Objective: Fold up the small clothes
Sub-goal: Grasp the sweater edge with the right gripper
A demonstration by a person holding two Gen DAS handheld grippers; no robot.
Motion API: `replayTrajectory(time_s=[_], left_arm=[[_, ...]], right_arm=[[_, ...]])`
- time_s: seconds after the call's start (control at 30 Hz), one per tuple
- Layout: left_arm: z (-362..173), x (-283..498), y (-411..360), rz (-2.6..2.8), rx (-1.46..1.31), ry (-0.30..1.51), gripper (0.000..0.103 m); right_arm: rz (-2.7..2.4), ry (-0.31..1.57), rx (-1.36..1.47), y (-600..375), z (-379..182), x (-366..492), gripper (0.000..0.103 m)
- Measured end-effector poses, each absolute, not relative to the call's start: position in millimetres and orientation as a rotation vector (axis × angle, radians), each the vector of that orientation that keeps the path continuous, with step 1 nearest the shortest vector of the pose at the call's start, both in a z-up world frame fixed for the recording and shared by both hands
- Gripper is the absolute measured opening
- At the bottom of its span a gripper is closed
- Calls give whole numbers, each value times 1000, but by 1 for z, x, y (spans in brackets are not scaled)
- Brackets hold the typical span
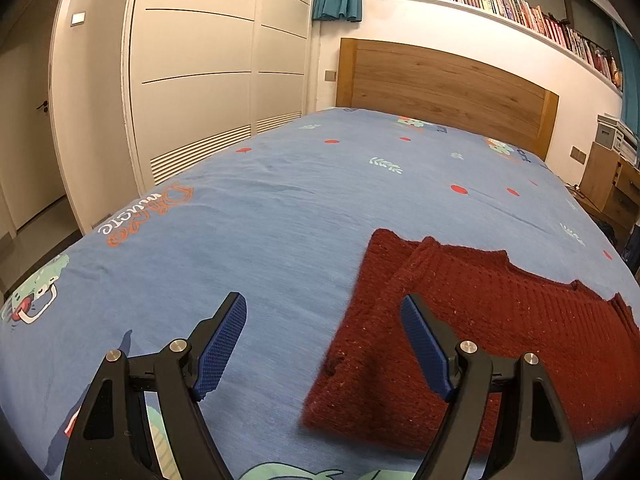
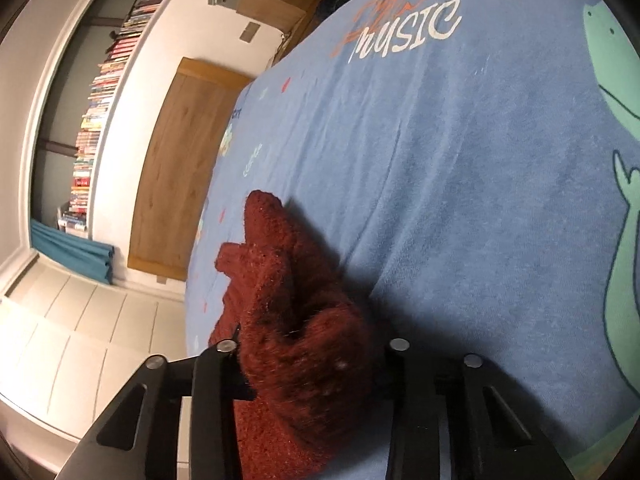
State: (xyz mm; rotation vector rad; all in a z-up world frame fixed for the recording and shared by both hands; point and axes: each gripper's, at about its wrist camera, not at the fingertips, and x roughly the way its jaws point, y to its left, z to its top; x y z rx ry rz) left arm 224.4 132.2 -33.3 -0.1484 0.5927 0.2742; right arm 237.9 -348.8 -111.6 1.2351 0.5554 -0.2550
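Your red sweater lies on the blue bed sheet. In the left view it sits at about 4 o'clock, mostly flat, with one part already laid over the rest near its far edge.

Your left gripper hangs just above the bed with its two blue pads wide apart. It holds nothing. One pad is over the bare sheet and the other is over the near left side of the sweater.

Your right gripper has a fat bunch of the sweater between its arms, at 6 o'clock in that view. The wool hides the pads, so you cannot tell for sure if they are pressed shut on it, though it looks that way.

The sweater looks thick, soft and fuzzy. It is likely light and floppy, so it should bend easily and sag wherever you do not hold it. It should not slip much, since the knit is rough. Pinch it at an edge or a corner, not in the middle. Take just one layer if you want a neat fold. Move slowly so the loose part does not drag and wrinkle.
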Motion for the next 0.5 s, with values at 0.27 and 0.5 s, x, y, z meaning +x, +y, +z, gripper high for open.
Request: replayTrajectory(time_s=[0.27,0.5], left_arm=[[-31,223,152,304,-197,592,75],[-28,222,164,319,-220,590,75]], right_arm=[[-245,523,1291,-345,-95,244,29],[-205,537,1220,-327,-57,266,27]])
